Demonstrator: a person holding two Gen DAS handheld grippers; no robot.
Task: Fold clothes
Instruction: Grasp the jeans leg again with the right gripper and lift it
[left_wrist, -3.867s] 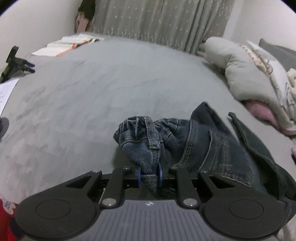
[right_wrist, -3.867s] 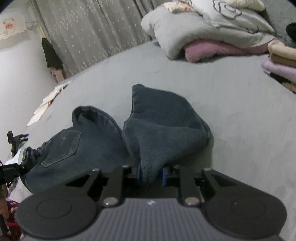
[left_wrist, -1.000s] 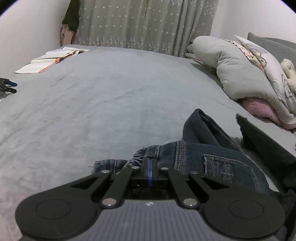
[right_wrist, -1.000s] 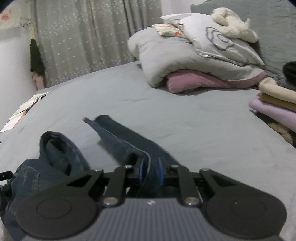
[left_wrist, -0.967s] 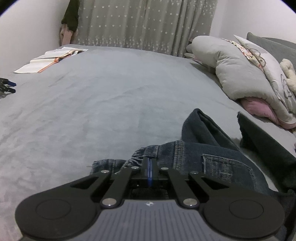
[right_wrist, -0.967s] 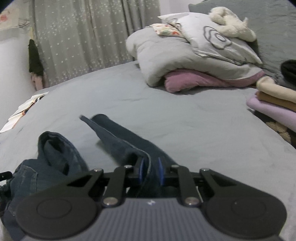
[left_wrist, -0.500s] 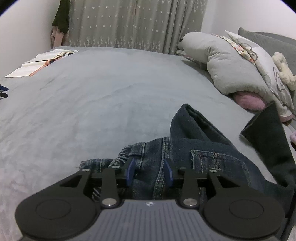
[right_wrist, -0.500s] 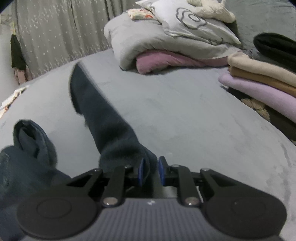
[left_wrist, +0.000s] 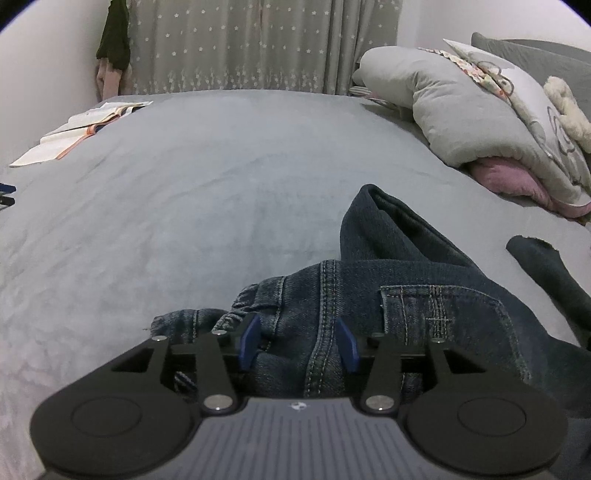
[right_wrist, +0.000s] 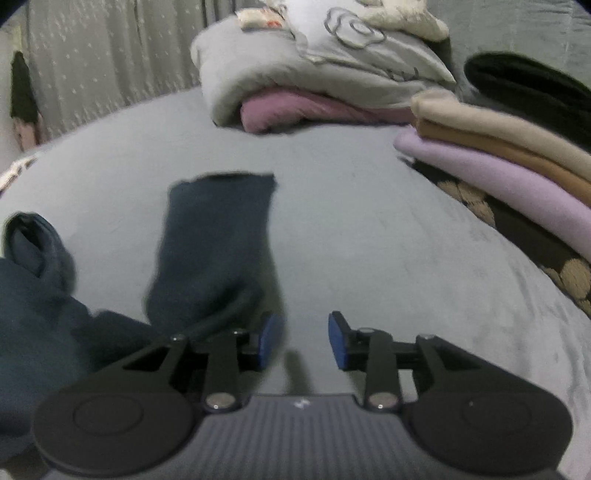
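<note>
Grey bedspread fills both views, with pillows and folded stacks off at its far right edge, and your jeans lie rumpled across the near part of the bed. Your left claw sits right over the waistband end, its jaws opening with the denim seam between the blue pads, which seem no longer to press it. Your right claw is opening too, with only bare bedspread between its pads; the dark trouser leg lies just off its left finger and runs away from you toward the far side of the bed. So the garment's long axis goes from the left claw's waistband across to that leg end, and the leg is nearer your right hand. Judging from this, any next fold depends on reaching left and forward from the right claw to that leg
</note>
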